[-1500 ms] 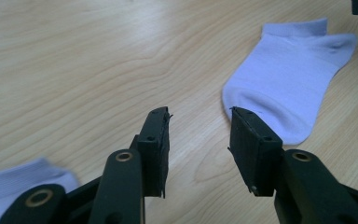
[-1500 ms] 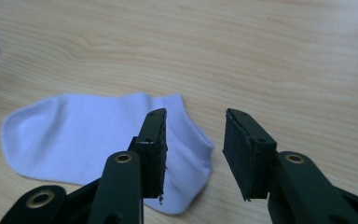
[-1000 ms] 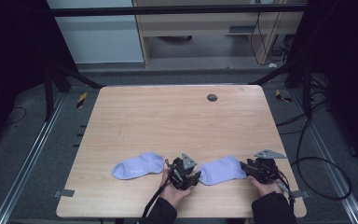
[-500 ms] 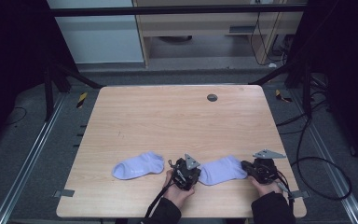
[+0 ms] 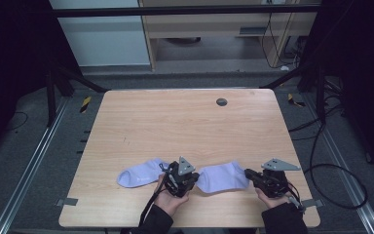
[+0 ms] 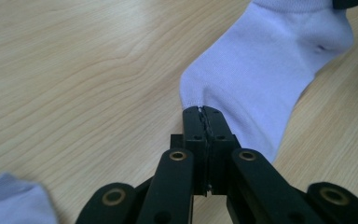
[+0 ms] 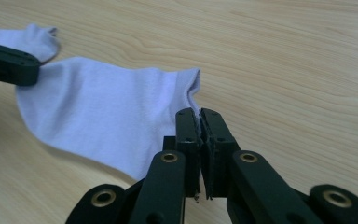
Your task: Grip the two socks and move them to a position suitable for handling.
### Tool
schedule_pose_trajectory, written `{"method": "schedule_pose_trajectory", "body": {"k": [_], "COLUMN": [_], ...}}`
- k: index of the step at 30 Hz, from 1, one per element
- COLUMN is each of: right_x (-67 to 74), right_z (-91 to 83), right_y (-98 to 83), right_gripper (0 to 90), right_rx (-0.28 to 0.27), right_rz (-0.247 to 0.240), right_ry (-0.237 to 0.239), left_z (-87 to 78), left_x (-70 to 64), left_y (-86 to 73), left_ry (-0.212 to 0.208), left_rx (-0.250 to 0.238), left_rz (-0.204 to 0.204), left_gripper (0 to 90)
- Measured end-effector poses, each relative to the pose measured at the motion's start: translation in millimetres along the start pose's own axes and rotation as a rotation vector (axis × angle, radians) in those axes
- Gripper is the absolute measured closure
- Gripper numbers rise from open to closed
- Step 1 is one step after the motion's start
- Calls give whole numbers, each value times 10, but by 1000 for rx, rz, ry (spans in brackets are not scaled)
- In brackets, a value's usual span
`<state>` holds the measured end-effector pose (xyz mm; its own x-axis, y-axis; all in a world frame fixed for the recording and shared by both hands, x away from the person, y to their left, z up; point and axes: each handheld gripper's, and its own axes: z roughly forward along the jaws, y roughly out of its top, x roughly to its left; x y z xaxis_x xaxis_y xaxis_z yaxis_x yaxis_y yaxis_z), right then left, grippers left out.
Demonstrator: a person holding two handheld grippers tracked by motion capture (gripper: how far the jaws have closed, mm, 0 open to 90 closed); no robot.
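Two lavender socks lie on the wooden table (image 5: 185,122) near its front edge. The left sock (image 5: 139,173) (image 6: 9,200) lies flat and untouched. The right sock (image 5: 222,176) (image 6: 265,70) (image 7: 102,112) is stretched between both grippers. My left gripper (image 5: 194,178) (image 6: 203,113) is shut on that sock's toe end. My right gripper (image 5: 249,174) (image 7: 199,114) is shut on its cuff edge. The left gripper's black jaw also shows at the sock's far end in the right gripper view.
A small dark round grommet (image 5: 221,102) sits in the table's far right part. Tape pieces (image 5: 67,201) mark the front corners. Beyond the table stand metal frame bars, cables (image 5: 321,161) on the floor at the right, and a wooden cabinet (image 5: 209,29).
Both grippers and the right sock between them have shifted slightly to the left. The left sock has not moved.
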<state>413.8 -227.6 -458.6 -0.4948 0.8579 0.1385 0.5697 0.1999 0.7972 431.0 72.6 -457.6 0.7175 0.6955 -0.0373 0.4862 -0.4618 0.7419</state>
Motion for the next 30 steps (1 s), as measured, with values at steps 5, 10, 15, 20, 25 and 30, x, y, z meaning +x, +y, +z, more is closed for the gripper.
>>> {"method": "schedule_pose_trajectory", "body": {"k": [5, 10, 15, 20, 25, 30], "right_x": [187, 328, 413, 481, 510, 509], "right_z": [94, 167, 234, 309, 377, 424], "right_y": [52, 76, 64, 36, -12, -59], "right_gripper": [870, 870, 870, 870, 869, 865], "right_rx": [2, 11, 26, 52, 91, 126], "right_rz": [-14, -30, -28, -31, -25, -43], "right_ry": [36, 59, 87, 106, 105, 87], "left_z": [-79, -170, -239, -263, -212, -165], "left_x": [100, 196, 290, 383, 437, 428], "left_y": [-68, -163, -257, -369, -437, -465], "left_ry": [20, 27, 38, 42, 39, 42], "left_rx": [11, 27, 48, 70, 106, 112], "left_rz": [-3, -4, -8, -19, -30, -25], "left_gripper": [887, 887, 887, 886, 881, 840]}}
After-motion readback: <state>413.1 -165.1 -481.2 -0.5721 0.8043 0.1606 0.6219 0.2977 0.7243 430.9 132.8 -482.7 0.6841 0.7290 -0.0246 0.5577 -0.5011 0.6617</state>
